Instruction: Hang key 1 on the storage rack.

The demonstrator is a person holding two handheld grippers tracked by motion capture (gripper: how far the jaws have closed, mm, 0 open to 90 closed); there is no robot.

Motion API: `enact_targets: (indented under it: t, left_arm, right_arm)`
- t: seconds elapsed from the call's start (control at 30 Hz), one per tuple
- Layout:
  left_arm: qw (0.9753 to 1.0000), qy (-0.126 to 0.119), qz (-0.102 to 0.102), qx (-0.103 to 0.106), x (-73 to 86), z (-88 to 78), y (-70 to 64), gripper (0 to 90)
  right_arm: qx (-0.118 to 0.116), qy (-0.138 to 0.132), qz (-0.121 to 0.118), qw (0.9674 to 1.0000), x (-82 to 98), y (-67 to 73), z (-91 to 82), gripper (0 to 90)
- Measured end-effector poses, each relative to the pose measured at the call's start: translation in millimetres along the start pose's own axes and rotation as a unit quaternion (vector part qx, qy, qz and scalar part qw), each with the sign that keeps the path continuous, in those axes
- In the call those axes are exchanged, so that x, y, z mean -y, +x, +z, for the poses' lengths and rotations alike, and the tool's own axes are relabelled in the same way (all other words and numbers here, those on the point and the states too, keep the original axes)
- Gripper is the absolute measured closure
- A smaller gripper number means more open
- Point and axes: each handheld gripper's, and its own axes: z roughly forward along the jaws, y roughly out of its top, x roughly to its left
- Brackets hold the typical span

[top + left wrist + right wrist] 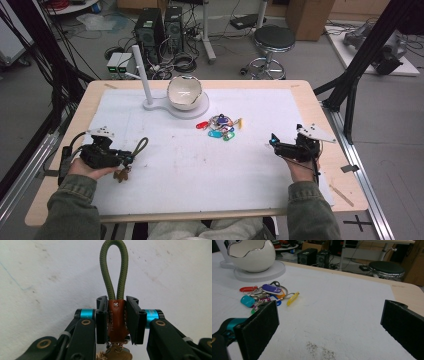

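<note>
Left tongs pinch my keychain by its brown leather tab, green cord loop sticking out past the tips, brass keys hanging below over the tabletop. Light, floppy; I judge the stiff tab the surest hold. Right tongs spread, nothing between them; coloured key bunch lies ahead-left.

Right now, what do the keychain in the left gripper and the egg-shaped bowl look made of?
Keychain: a green woven cord loop, matte braid, in a brown stitched tab, probably leather; brass-coloured metal hangs below.
Egg-shaped bowl: glossy white, likely glazed ceramic, though plastic is possible; its jagged rim looks silvery.
</note>
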Motion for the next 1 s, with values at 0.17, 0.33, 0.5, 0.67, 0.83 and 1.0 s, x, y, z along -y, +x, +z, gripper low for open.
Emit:
enact_targets:
  t: [0.17,0.33,0.5,0.67,0.83,1.0]
  left_arm:
    - [0.9999,-0.002,-0.011,-0.010,-9.5,-2.2,4.2,71.6]
    - [0.9997,-0.010,-0.020,-0.008,-16.0,-3.6,8.2,71.5]
    - [0.9997,-0.007,-0.020,-0.016,-24.0,-6.0,13.0,71.5]
    - [0.9993,-0.018,-0.028,-0.019,-35.3,-10.8,16.7,71.5]
    - [0.9991,-0.018,-0.023,-0.030,-45.1,-13.1,18.6,71.5]
    - [0.9984,-0.027,-0.032,-0.038,-52.7,-15.6,22.5,71.5]
  right_arm:
    - [-0.003,0.001,-0.001,1.0000,0.2,0.2,0.1,0.7]
    - [-0.004,0.001,-0.001,1.0000,0.2,0.1,0.3,0.7]
    - [-0.004,0.002,0.000,1.0000,0.3,0.3,0.4,0.7]
    - [-0.003,0.002,0.000,1.0000,0.2,0.2,0.1,0.7]
    - [-0.003,0.003,0.000,1.0000,0.2,0.1,0.2,0.7]
    - [-0.003,0.003,0.001,1.0000,0.3,0.1,0.2,0.7]
